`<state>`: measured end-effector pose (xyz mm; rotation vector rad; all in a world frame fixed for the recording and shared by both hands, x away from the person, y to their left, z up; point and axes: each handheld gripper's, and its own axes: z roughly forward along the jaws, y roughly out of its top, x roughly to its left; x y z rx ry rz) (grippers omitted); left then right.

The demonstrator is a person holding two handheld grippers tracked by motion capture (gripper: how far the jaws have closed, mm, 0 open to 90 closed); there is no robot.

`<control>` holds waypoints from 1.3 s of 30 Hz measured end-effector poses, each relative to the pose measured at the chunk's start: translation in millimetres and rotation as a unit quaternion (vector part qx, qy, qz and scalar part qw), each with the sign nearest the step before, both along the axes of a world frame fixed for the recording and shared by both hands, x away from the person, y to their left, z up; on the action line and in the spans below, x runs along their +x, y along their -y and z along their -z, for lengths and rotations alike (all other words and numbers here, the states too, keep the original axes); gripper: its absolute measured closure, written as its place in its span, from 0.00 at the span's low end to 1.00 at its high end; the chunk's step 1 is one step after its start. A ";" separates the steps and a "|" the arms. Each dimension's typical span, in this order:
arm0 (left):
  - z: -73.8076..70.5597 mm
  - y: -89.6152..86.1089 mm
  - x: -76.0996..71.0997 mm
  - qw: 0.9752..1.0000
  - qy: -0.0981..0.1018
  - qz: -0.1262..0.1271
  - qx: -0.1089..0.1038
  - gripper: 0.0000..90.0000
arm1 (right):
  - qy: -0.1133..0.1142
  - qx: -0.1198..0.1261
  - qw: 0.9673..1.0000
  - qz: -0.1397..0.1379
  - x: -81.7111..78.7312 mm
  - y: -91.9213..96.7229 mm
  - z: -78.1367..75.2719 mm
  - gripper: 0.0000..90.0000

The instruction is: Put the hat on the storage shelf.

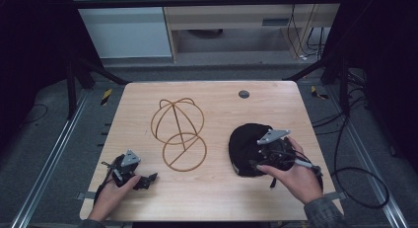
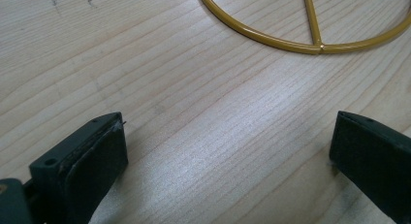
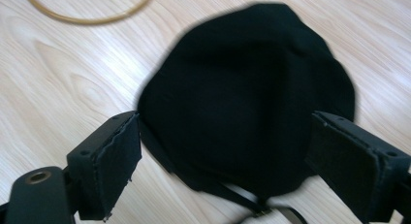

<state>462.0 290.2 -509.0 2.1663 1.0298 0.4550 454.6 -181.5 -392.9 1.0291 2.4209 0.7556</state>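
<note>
Cap (image 3: 247, 98) flat on table (image 1: 217, 188), between spread right tongs (image 3: 225, 166).

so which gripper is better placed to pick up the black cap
Right. The right gripper is directly over the black cap, jaws open on either side of it. The left gripper is open over bare table near the wire stand.
</note>
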 end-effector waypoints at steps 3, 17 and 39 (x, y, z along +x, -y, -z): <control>0.0 0.0 0.0 1.000 0.000 -0.001 0.000 0.00 | -0.008 0.003 1.000 0.006 4.1 9.8 -4.3 0.17; 0.0 0.0 0.0 1.000 0.000 0.000 0.000 0.00 | -0.059 -0.019 0.998 0.007 41.1 38.4 -22.5 0.27; 0.0 0.1 0.1 1.000 0.001 -0.001 0.000 0.00 | -0.083 -0.043 0.996 -0.014 82.4 30.6 -36.9 0.40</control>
